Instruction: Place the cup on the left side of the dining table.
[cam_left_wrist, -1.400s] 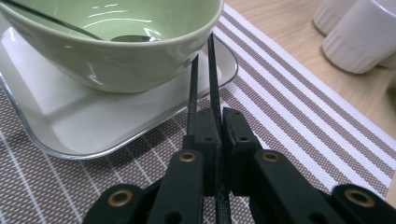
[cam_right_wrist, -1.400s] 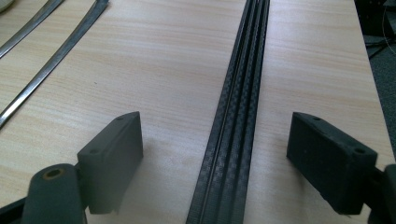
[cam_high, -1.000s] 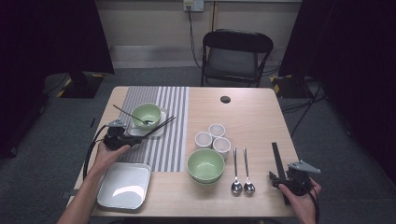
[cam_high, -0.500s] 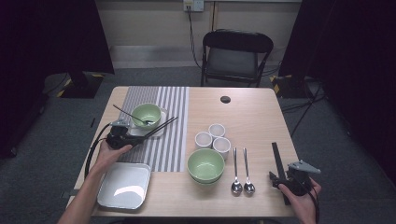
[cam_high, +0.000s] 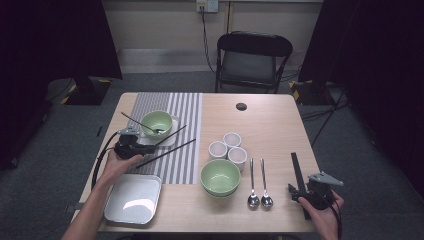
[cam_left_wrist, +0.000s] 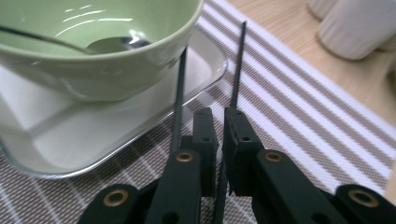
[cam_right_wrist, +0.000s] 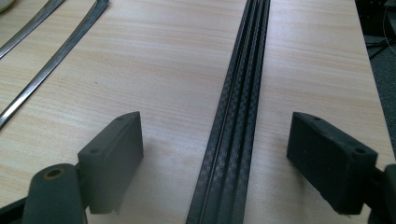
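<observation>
We hold a gripper in each hand at a wooden table (cam_high: 270, 120). Our left gripper (cam_left_wrist: 219, 126) is nearly closed on a pair of thin black chopsticks (cam_high: 167, 145), which fan out over a striped mat (cam_high: 187, 112), beside a green bowl (cam_high: 156, 122) holding a spoon (cam_left_wrist: 112, 44) on a white tray (cam_left_wrist: 70, 140). In the left gripper view one stick runs between the pads and the other lies along the outside of the left jaw, so the pair looks unevenly caught.

Our right gripper (cam_right_wrist: 215, 154) rests near the table's right edge, jaws wide apart, with a second black bundle of chopsticks (cam_right_wrist: 238, 107) lying flat between them, untouched.

We judge the sticks light, stiff and smooth, likely to slide or pivot in a pinch. Taking hold near the middle, with both sticks squarely between the pads, should keep them from twisting.
</observation>
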